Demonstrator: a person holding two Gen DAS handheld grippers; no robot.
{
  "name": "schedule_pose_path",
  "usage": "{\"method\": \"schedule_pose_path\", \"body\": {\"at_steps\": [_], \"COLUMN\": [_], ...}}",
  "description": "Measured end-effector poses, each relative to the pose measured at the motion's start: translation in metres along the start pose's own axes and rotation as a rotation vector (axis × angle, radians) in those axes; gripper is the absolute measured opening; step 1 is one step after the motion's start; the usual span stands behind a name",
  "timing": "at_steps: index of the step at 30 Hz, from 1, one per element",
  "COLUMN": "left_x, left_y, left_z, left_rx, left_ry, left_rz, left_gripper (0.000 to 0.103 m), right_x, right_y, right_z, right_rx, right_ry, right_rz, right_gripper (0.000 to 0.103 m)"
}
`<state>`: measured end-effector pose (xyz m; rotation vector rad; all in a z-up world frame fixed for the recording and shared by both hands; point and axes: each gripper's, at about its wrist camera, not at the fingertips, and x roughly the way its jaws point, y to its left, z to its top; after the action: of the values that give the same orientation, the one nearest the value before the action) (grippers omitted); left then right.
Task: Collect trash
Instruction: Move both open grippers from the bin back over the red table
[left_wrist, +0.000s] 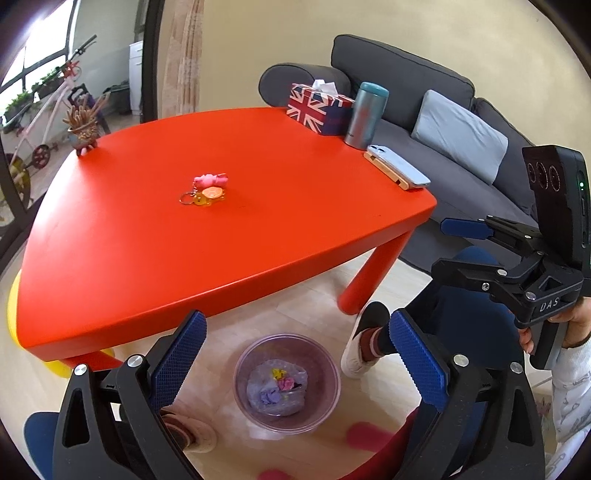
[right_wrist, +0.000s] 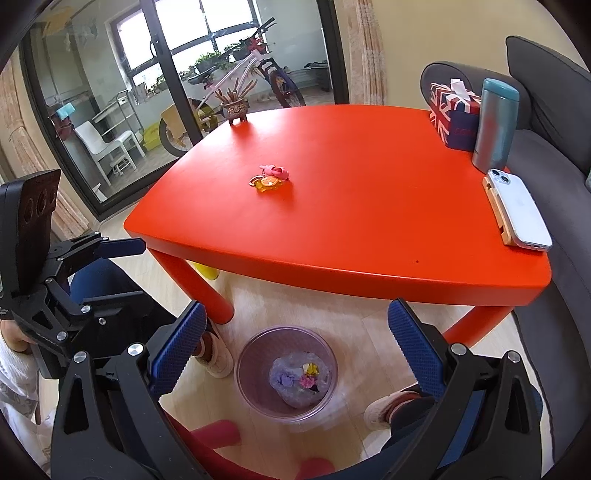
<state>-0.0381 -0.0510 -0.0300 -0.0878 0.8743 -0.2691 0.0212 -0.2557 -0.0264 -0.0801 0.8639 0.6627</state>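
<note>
On the floor in front of the red table (left_wrist: 155, 280) stands a translucent purple bin (left_wrist: 244, 360). It holds a plastic liner with small crumpled pieces of yellow, pink and purple trash (left_wrist: 281, 384). My left gripper (left_wrist: 296, 332) hangs open above the bin with nothing between its blue pads. In the right wrist view the same bin (right_wrist: 244, 369) and trash (right_wrist: 303, 376) lie below my right gripper (right_wrist: 297, 317), which is also open and holds nothing. Each gripper shows at the edge of the other's view, held in a hand.
The table carries a pink and orange keychain (left_wrist: 207, 188), a Union Jack tissue box (left_wrist: 319, 109), a teal tumbler (left_wrist: 365, 116), a phone on a wooden stand (left_wrist: 400, 168) and a small plant pot (left_wrist: 83, 129). Slippered feet (left_wrist: 360, 347) flank the bin. A grey sofa (left_wrist: 424, 92) stands behind.
</note>
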Motion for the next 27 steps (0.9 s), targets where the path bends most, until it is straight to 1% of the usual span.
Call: {"method": "schedule_pose_path", "body": {"at_steps": [10, 17, 20, 27], "left_x": [-0.005, -0.013, -0.015, -0.019], "left_y": [0.006, 0.016, 0.022, 0.039], "left_z": [0.001, 0.004, 0.009, 0.022], "left_rx": [-0.021, -0.040, -0.047, -0.069], "left_ry": [-0.006, -0.021, -0.024, -0.035], "left_rz": [0.018, 0.040, 0.051, 0.076], "left_gripper": [0.096, 0.096, 0.096, 0.096], "right_x": [0.007, 0.007, 0.011, 0.031], "right_y": [0.004, 0.010, 0.012, 0.022], "right_z": [0.004, 0.016, 0.027, 0.068], "right_rx": [-0.009, -0.027, -0.037, -0.095], "right_ry": [0.012, 0.000, -0.004, 0.006], "right_rz": [0.013, 0.027, 0.040, 0.054], "right_gripper": [0.097, 0.097, 0.097, 0.097]}}
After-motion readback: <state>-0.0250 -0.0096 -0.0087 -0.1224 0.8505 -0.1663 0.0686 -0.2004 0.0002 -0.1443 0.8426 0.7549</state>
